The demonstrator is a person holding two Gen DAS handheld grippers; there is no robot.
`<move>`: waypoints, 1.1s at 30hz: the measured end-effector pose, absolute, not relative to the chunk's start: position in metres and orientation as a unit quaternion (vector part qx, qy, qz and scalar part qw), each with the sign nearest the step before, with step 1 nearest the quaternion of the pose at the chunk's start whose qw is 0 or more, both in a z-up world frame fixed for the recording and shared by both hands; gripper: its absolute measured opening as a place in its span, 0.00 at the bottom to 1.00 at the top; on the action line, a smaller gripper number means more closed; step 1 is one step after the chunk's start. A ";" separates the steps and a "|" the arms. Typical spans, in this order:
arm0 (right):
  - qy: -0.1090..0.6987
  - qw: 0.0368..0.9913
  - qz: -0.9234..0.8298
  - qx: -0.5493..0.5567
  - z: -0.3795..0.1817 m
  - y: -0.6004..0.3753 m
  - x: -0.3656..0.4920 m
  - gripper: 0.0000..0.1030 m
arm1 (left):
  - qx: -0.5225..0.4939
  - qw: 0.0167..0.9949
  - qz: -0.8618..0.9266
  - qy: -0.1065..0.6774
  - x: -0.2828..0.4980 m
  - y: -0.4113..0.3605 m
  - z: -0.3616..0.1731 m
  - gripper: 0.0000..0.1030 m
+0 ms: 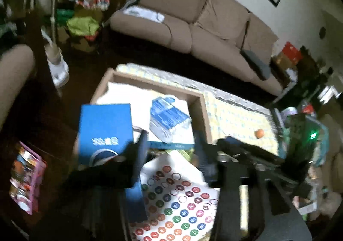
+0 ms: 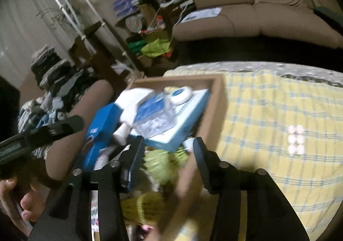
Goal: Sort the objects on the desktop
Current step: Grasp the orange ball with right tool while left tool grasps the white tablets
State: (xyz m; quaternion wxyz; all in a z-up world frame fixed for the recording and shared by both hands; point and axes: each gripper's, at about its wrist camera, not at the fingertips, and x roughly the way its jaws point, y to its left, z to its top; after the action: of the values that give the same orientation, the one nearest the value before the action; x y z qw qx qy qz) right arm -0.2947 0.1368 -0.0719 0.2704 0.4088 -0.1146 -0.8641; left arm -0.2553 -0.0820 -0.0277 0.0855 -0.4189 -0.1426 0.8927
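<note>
The white sheet of coloured round stickers (image 1: pixel 178 204) lies beneath the released, empty left gripper (image 1: pixel 171 144); right gripper (image 2: pixel 167 150) likewise open above the full cardboard box (image 2: pixel 216 101); next move calls for choosing an item.

Cardboard boxes: one, a shallow open cardboard box (image 1: pixel 204 112) (image 2: pixel 218 99)
Blue boxes: one blue box (image 1: pixel 105 131) (image 2: pixel 99 131)
Flat white-and-blue boxes: one flat box (image 2: pixel 186 116) (image 1: pixel 171 143)
Tape rolls: one tape roll (image 2: pixel 182 94)
Sticker sheets: one sticker sheet (image 1: pixel 178 204)
Orange balls: one orange ball (image 1: pixel 259 133)
White round tablets: six, in one blister (image 2: pixel 296 142)
Sofas: one sofa (image 1: pixel 193 22) (image 2: pixel 257 5)
</note>
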 end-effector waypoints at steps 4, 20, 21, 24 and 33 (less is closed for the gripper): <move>-0.128 0.249 -0.875 0.395 -0.060 0.168 -0.294 0.50 | -0.396 0.045 0.912 -0.101 -0.248 -0.064 -0.013 0.72; -0.112 -0.065 -0.918 0.374 -0.117 0.419 -0.345 0.83 | -0.314 0.098 0.944 -0.015 -0.217 0.085 0.013 0.99; -0.111 -0.060 -0.919 0.374 -0.125 0.421 -0.353 0.83 | -0.313 0.119 0.942 -0.013 -0.217 0.101 0.008 1.00; -0.091 -0.066 -0.911 0.397 -0.147 0.416 -0.377 0.81 | -0.301 0.134 0.944 -0.010 -0.221 0.141 -0.018 1.00; -0.095 -0.076 -0.908 0.401 -0.133 0.432 -0.352 0.38 | -0.375 0.068 0.924 0.020 -0.281 0.197 -0.118 1.00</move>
State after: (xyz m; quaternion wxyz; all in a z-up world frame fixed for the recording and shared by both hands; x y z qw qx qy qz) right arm -0.3523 0.4317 -0.1331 -0.0762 0.4015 -0.0950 -0.9077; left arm -0.2808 0.1971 -0.1182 0.0683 -0.3751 0.0204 0.9242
